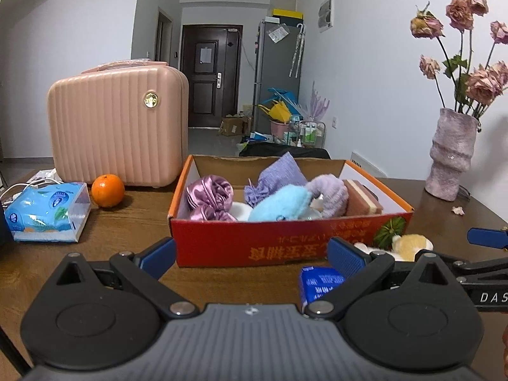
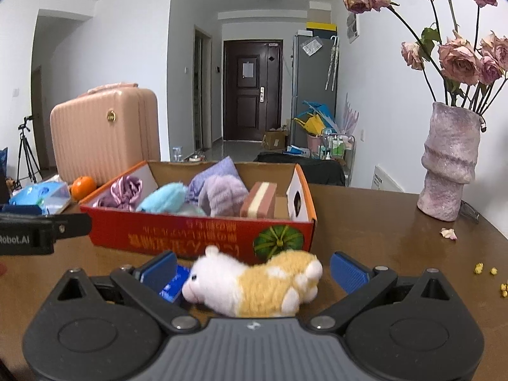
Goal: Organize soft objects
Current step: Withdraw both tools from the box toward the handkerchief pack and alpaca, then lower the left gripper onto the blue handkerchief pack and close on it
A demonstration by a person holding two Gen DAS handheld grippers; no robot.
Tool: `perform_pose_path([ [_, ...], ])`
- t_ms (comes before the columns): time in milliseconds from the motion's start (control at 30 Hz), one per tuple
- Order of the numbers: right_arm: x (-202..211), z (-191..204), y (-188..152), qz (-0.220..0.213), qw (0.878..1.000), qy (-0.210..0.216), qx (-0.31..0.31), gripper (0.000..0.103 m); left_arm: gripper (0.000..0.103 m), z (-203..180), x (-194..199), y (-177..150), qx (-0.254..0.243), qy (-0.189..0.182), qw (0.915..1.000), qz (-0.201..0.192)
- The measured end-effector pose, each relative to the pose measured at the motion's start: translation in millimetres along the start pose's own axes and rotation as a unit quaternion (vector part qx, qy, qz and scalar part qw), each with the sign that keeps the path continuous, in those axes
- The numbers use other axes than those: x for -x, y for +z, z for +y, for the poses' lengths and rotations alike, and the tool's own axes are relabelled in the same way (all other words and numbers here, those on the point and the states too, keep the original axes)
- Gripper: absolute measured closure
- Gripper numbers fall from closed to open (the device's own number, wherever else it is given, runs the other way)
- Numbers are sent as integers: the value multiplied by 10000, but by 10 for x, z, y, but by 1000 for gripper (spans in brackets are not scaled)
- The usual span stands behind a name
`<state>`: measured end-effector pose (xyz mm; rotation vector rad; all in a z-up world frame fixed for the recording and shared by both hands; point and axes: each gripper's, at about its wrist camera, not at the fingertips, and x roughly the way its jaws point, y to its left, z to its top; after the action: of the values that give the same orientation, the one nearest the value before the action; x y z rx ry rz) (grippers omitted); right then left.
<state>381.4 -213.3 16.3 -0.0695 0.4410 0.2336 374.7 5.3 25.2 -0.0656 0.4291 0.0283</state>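
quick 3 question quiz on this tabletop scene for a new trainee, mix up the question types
1. True or false: the white and tan plush hamster already lies inside the red cardboard box.
2. Which item is in the box? A) round orange fruit B) fluffy light blue cloth C) blue tissue pack
3. Fill in: the right tool stands ____ around the hamster.

Key: 1 false, it lies on the brown wooden table before the box. 2 B. 3 open.
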Motion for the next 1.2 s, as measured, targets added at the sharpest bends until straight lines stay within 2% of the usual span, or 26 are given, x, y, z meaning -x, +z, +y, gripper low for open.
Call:
perform_pose_path([
  [300, 129, -39, -193, 150, 9998, -51, 127, 0, 0, -66, 84, -111, -105, -137, 9998, 138],
  [633, 168, -232, -282, 266, 9993, -193, -148, 0, 0, -146, 112, -211, -222, -273, 9989, 298],
  [933, 106, -345, -282, 334, 9983, -315, -354, 0, 0, -314, -20, -321, -471, -499, 9954, 668],
  [1200, 148, -422, -264, 216, 9976, -344, -555, 0, 0, -462, -208, -377, -558, -492, 9930, 921],
])
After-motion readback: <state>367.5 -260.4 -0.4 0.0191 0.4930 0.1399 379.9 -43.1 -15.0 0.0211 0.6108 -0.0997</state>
